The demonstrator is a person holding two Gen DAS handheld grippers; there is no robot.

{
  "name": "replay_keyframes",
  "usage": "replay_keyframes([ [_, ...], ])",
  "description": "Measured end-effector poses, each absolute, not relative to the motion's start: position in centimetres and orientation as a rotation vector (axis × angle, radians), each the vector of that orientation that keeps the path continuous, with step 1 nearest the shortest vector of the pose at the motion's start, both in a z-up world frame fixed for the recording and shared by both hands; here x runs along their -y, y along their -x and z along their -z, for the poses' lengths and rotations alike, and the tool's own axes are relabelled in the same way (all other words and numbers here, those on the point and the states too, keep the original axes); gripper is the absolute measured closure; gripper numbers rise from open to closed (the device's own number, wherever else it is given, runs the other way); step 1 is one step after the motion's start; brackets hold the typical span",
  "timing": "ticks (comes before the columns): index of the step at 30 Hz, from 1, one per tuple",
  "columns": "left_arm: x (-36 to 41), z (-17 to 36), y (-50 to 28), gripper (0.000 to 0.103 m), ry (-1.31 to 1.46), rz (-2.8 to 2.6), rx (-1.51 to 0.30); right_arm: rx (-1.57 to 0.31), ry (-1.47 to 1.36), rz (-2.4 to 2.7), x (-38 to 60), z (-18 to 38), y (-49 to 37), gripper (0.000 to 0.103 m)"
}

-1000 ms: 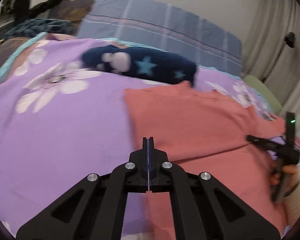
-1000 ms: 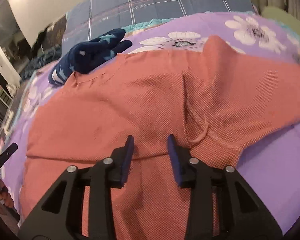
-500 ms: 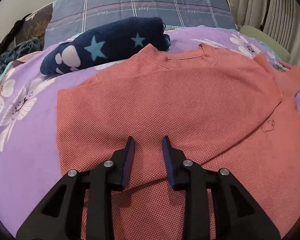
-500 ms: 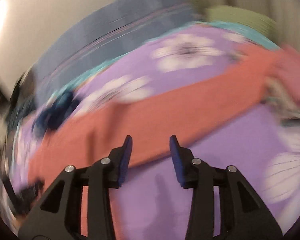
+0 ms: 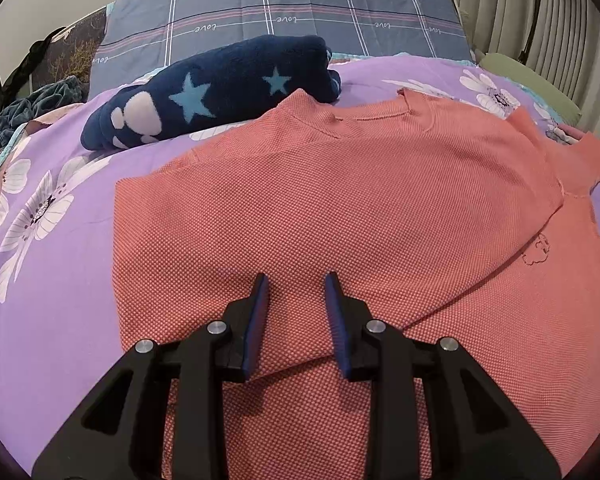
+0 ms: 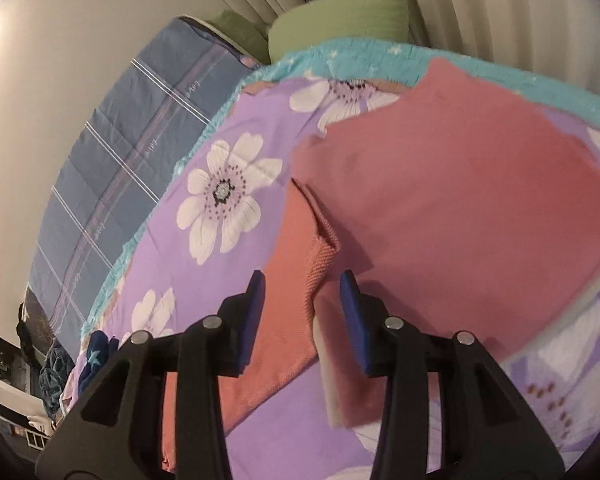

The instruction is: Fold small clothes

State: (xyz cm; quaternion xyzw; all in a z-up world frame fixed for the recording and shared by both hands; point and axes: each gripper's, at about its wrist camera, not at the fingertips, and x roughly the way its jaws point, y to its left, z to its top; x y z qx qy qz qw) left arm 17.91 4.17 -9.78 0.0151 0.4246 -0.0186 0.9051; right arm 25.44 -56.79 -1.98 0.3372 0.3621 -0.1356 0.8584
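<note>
Left wrist view: coral knit shirt (image 5: 340, 208) lies flat on purple flowered bed sheet (image 5: 52, 264), one side folded over. Left gripper (image 5: 294, 300) spread, above near hem. Right gripper (image 6: 302, 300) spread, over sleeve edge (image 6: 300, 264). Shirt soft, light, floppy. Pinch hem corners.

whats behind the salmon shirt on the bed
Behind the salmon shirt, a navy star-patterned garment lies on the purple floral bedspread, touching the shirt's shoulder. Beyond it stands a blue plaid pillow. The bedspread under the shirt is hidden.

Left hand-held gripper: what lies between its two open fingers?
In the left wrist view, only the salmon shirt lies between the left hand-held gripper fingers, ungripped.
</note>
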Motion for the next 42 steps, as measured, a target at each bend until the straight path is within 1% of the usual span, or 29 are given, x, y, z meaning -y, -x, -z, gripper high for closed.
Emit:
replay_keyframes([
  [1, -4.2, 9.8, -17.9, 0.072, -0.032, 0.039, -0.876, -0.753, -0.695, 0.304, 56.9, 2.0, -25.5, 0.071],
  [2, -4.2, 9.8, -17.9, 0.072, -0.031, 0.039, -0.876, -0.751, -0.682, 0.320, 57.0, 2.1, -25.8, 0.089],
  [3, -4.2, 9.8, -17.9, 0.072, -0.030, 0.039, -0.876, -0.755, -0.666, 0.336, 56.9, 2.1, -26.2, 0.099],
  [6, -4.2, 9.8, -17.9, 0.072, -0.030, 0.040, -0.875, -0.703, -0.681, 0.319, 56.4, 1.1, -26.4, 0.099],
  [8, -4.3, 9.7, -17.9, 0.072, -0.026, 0.041, -0.875, -0.658, -0.675, 0.206, 53.7, -0.4, -26.6, 0.099],
  [10, -4.4, 9.7, -17.9, 0.072, -0.023, 0.043, -0.875, -0.635, -0.630, 0.025, 48.4, -2.2, -26.6, 0.099],
  [11, -4.4, 9.7, -17.9, 0.072, -0.022, 0.043, -0.875, -0.632, -0.579, -0.085, 44.0, -3.1, -26.5, 0.099],
  [14, -4.5, 9.7, -17.9, 0.072, -0.011, 0.048, -0.871, -0.643, -0.488, -0.324, 34.4, -3.6, -25.3, 0.099],
  [18, -5.3, 9.6, -17.8, 0.072, 0.040, 0.073, -0.867, -0.737, -0.317, -0.608, 20.2, -0.2, -22.9, 0.098],
  [21, -6.2, 9.7, -17.8, 0.071, 0.107, 0.106, -0.861, -0.830, -0.158, -0.661, 13.7, 4.1, -21.3, 0.098],
  [24, -7.0, 9.8, -17.8, 0.069, 0.173, 0.142, -0.857, -0.907, -0.128, -0.635, 12.0, 7.6, -21.2, 0.098],
  [29, -8.0, 9.7, -17.9, 0.067, 0.270, 0.174, -0.842, -0.947, -0.172, -0.619, 12.8, 9.3, -21.4, 0.098],
  [33, -8.4, 9.0, -18.3, 0.059, 0.464, 0.276, -0.843, -0.954, -0.165, -0.615, 12.5, 10.0, -21.1, 0.098],
  [35, -7.5, 8.8, -18.9, 0.046, 0.517, 0.335, -0.864, -0.945, -0.160, -0.614, 12.4, 10.2, -20.8, 0.098],
  [38, -5.0, 8.5, -20.1, 0.042, 0.512, 0.408, -0.894, -0.927, -0.168, -0.621, 12.5, 10.4, -20.5, 0.098],
  [42, -1.5, 9.1, -22.6, 0.042, 0.551, 0.466, -0.959, -0.913, -0.191, -0.634, 13.0, 10.7, -20.4, 0.097],
])
